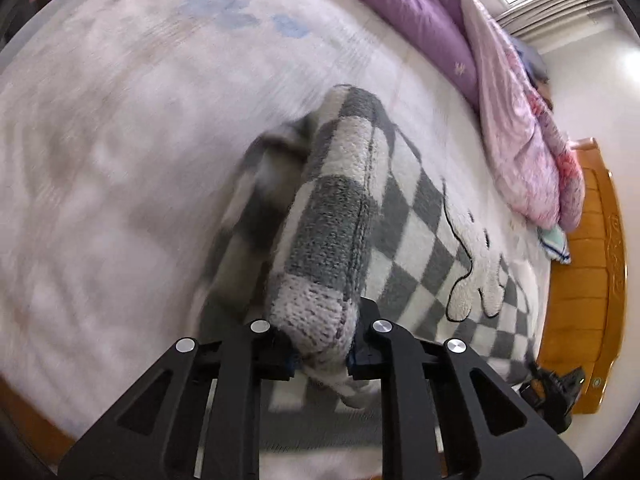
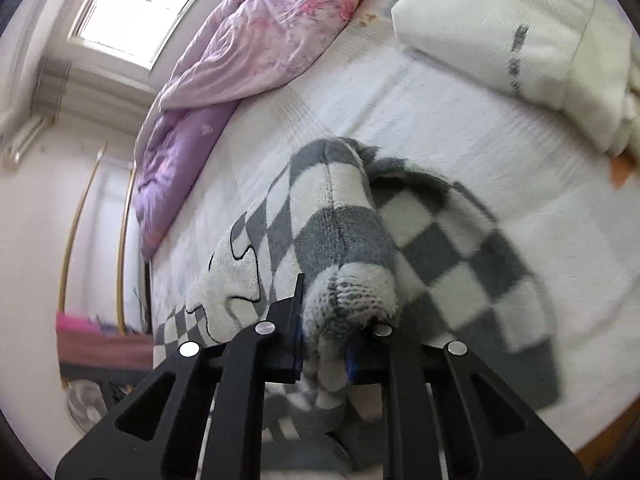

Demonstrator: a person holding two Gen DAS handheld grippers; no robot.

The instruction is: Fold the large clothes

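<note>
- Both tools clamped: left gripper [image 1: 320, 354] and right gripper [image 2: 324, 354] each pinch a cuff of the fluffy grey-and-white checked sweater [image 1: 416, 248], lying on the white quilted bedspread [image 1: 120, 160].
- Best bet: lift both sleeves evenly, lay them flat across the body.
- Only the right view shows the cream pillow [image 2: 500, 32]; only the left shows the orange wooden bed frame [image 1: 588, 288].

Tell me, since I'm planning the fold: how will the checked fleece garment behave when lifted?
The grey-and-white checked fleece garment is probably floppy: it drapes from the left hand-held gripper and the right hand-held gripper. Its thick pile suggests bulk, perhaps modest weight. The fuzzy surface likely grips, not slips.
</note>
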